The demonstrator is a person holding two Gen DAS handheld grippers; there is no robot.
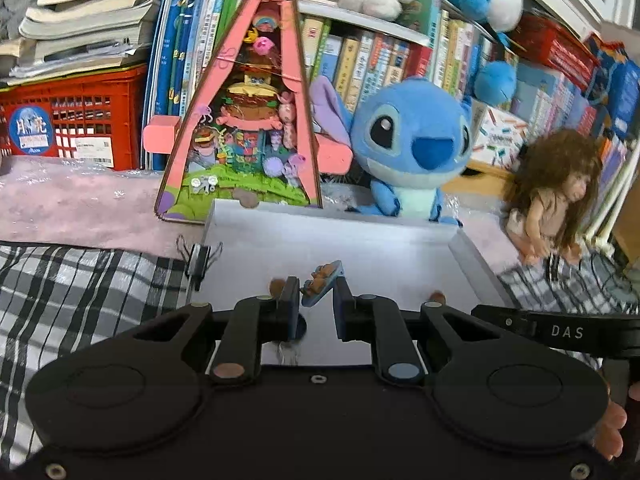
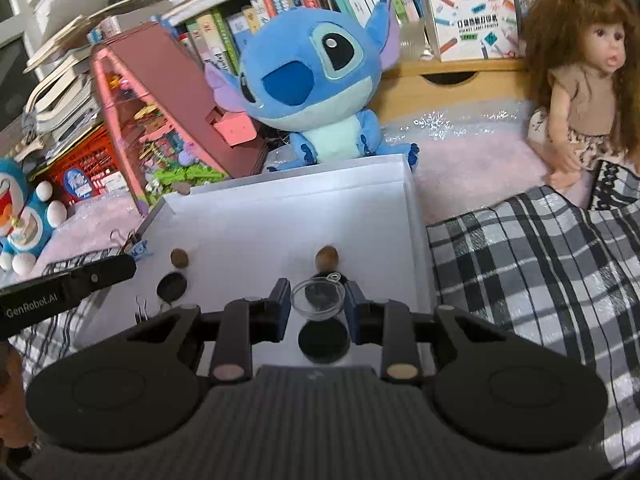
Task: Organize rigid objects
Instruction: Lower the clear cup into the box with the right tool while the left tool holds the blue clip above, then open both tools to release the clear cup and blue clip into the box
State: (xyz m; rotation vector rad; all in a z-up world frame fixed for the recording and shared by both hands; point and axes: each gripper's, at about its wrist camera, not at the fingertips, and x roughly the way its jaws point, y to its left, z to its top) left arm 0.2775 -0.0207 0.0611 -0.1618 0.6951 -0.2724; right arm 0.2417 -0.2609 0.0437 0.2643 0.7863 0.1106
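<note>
A white shallow box [image 1: 332, 220] [image 2: 288, 200] lies in front of both grippers. My left gripper [image 1: 318, 288] is shut on a small blue hair clip with brown bears [image 1: 322, 282], held tilted over the box. My right gripper [image 2: 318, 294] is shut on a small clear round jar [image 2: 318, 300], held upright above the box floor, with a black disc [image 2: 324, 342] under it. Two brown nuts [image 2: 179, 257] [image 2: 327, 257] and a black lid [image 2: 172, 286] lie on the box floor. A binder clip [image 1: 199, 258] sits on the box's left rim.
A Stitch plush [image 1: 412, 148] [image 2: 316, 80] and a pink triangular diorama [image 1: 244, 120] [image 2: 160, 108] stand behind the box. A doll [image 1: 556, 200] [image 2: 580, 80] sits at the right. A red crate [image 1: 72, 120], bookshelves and a Doraemon toy [image 2: 24, 216] lie beyond. Plaid cloth [image 2: 520, 260] flanks the box.
</note>
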